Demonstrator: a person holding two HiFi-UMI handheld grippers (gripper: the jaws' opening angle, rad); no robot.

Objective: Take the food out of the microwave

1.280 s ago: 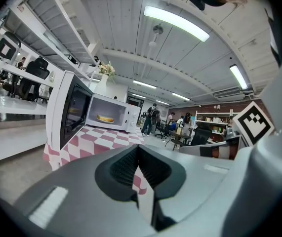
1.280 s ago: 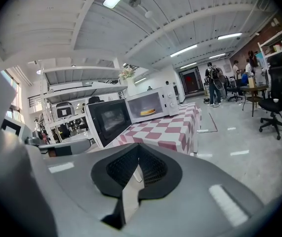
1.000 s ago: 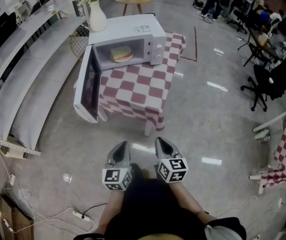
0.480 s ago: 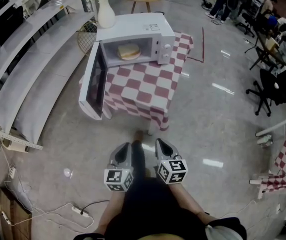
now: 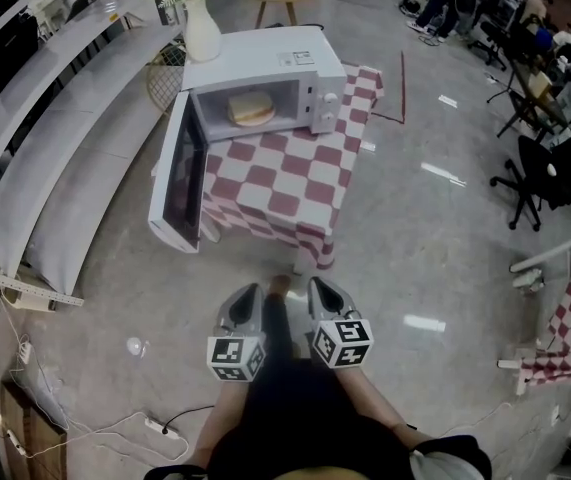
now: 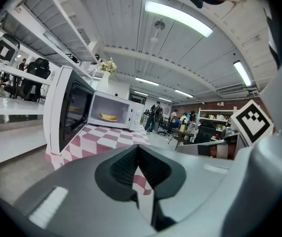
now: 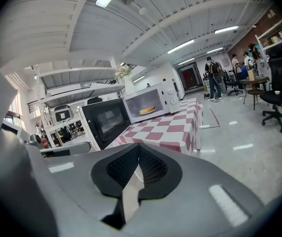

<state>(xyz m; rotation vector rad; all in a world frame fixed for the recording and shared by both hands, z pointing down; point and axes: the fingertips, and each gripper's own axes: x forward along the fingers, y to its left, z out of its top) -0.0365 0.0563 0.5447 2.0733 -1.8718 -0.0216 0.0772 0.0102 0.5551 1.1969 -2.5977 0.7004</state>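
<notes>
A white microwave (image 5: 265, 68) stands on a red-and-white checked table (image 5: 285, 183), its door (image 5: 175, 183) swung wide open to the left. Inside sits the food (image 5: 250, 109), a pale sandwich-like piece on a plate; it also shows in the left gripper view as the food (image 6: 108, 116) and in the right gripper view as the food (image 7: 147, 110). My left gripper (image 5: 245, 303) and right gripper (image 5: 322, 290) hang side by side near my body, well short of the table. Both are shut with nothing between the jaws.
A white vase of flowers (image 5: 200, 28) stands behind the microwave, beside a wire basket (image 5: 162, 78). A long grey bench (image 5: 75, 158) runs along the left. Cables and a power strip (image 5: 155, 428) lie on the floor. Office chairs (image 5: 535, 168) and people stand at the right.
The table and microwave have shifted slightly in the head view as I step closer. A foot shows between the grippers. Both grippers stay shut and empty.
</notes>
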